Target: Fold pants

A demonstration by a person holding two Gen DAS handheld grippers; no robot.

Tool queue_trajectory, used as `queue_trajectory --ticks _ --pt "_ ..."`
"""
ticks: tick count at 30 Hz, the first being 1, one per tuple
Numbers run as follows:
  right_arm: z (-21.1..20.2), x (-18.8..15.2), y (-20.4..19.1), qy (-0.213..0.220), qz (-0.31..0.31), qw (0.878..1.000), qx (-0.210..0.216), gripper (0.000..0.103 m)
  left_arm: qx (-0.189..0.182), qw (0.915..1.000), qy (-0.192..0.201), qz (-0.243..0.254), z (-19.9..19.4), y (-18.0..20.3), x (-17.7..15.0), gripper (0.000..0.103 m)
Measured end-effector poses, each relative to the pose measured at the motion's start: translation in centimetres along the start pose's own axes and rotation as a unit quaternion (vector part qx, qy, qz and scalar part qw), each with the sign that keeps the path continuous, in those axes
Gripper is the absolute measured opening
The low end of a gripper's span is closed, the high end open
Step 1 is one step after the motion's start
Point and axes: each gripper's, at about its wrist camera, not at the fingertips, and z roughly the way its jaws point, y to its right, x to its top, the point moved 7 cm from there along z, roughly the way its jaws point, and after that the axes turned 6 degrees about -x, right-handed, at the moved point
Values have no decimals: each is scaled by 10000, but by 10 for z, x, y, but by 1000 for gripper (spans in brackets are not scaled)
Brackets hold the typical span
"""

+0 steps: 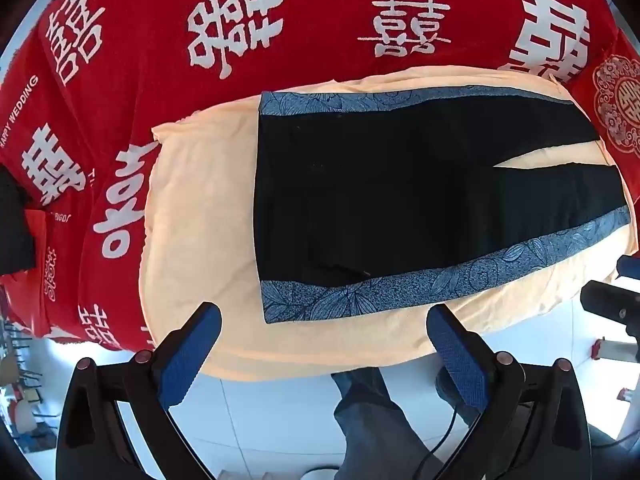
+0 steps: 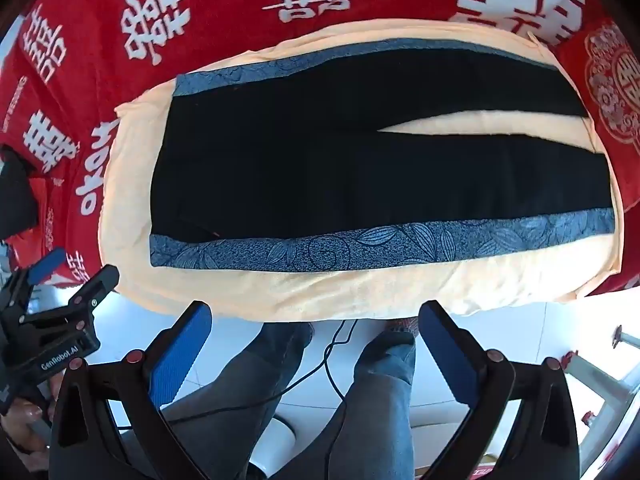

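Note:
Black pants with blue leaf-patterned side stripes lie flat and spread on a cream cloth, waistband to the left, the two legs parted to the right. They also show in the right wrist view. My left gripper is open and empty, held above the near edge of the cream cloth, just short of the near stripe. My right gripper is open and empty, at the cream cloth's near edge. The left gripper also shows in the right wrist view, open.
A red tablecloth with white characters covers the table under the cream cloth. The person's legs in jeans and a black cable are below the table edge, over white floor tiles. A dark object sits at far left.

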Motion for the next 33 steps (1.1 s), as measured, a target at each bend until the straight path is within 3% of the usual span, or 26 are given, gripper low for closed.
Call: queue_trajectory --ticks 5,6,8,16,33 --pt "-4 -1 -2 136 -95 9997 -188 103 -141 9996 -233 -71 -3 3 -2 103" --pt "-7 -8 -2 262 -150 9994 -179 103 -167 9996 -217 -82 -5 2 -2 103" --pt "-5 2 -5 -7 -258 9994 -226 103 -183 9996 -157 -141 -8 2 -2 103" --pt "-13 4 -8 153 -387 9986 -314 103 -199 9994 -149 -243 -14 0 6 103" --pt "-10 0 -8 116 -238 9996 86 103 -135 9999 -41 47 -16 10 21 103"
